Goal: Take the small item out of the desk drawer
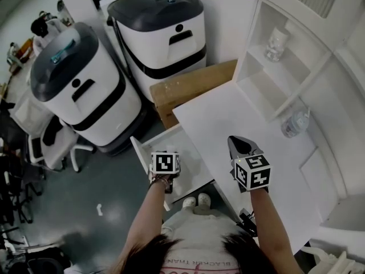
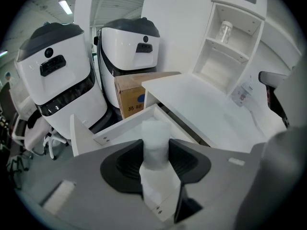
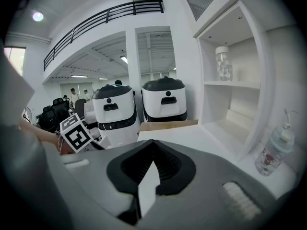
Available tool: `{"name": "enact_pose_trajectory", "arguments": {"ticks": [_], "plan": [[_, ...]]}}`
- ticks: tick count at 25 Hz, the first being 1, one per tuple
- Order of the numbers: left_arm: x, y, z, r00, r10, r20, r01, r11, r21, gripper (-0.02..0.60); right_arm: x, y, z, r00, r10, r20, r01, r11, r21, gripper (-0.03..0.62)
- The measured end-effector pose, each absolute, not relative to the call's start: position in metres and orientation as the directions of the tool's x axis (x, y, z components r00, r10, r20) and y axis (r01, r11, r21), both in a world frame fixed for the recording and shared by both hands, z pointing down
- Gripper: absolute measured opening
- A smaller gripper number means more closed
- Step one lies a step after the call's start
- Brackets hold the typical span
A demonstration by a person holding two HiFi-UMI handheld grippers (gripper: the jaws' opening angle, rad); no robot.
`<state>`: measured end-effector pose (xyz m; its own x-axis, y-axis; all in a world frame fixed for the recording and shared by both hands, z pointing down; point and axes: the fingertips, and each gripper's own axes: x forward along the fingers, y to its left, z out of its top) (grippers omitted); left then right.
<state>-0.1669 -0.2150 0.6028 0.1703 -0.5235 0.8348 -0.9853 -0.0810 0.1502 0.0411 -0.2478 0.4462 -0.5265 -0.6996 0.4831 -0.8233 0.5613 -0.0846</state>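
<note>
My left gripper (image 2: 156, 143) is shut on a small white cylindrical item (image 2: 155, 128), which stands upright between the dark pads. It hangs above the open white drawer (image 2: 125, 125). In the head view the left gripper (image 1: 165, 164) hovers over that drawer (image 1: 142, 153), and its marker cube hides the item. My right gripper (image 1: 238, 143) is held over the white desk (image 1: 256, 124), to the right of the drawer. In the right gripper view its jaws (image 3: 151, 145) meet at the tips with nothing between them.
Two white-and-black machines (image 1: 80, 90) (image 1: 162, 27) stand on the floor beyond the drawer, with a cardboard box (image 1: 188, 87) against the desk's far end. A shelf unit with a glass jar (image 1: 278, 41) and a pump bottle (image 1: 295, 121) sit on the desk's right side. An office chair (image 1: 51, 141) is at the left.
</note>
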Motion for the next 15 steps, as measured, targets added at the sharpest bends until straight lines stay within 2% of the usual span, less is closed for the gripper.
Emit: {"name": "enact_pose_trajectory", "arguments": {"ticks": [15], "plan": [[-0.173,-0.233,0.524,0.177,-0.702,0.689,-0.984,-0.11,0.14,0.181,0.029,-0.253,0.401,-0.554,-0.74,0.38,-0.807,0.59,-0.028,0.003]]}}
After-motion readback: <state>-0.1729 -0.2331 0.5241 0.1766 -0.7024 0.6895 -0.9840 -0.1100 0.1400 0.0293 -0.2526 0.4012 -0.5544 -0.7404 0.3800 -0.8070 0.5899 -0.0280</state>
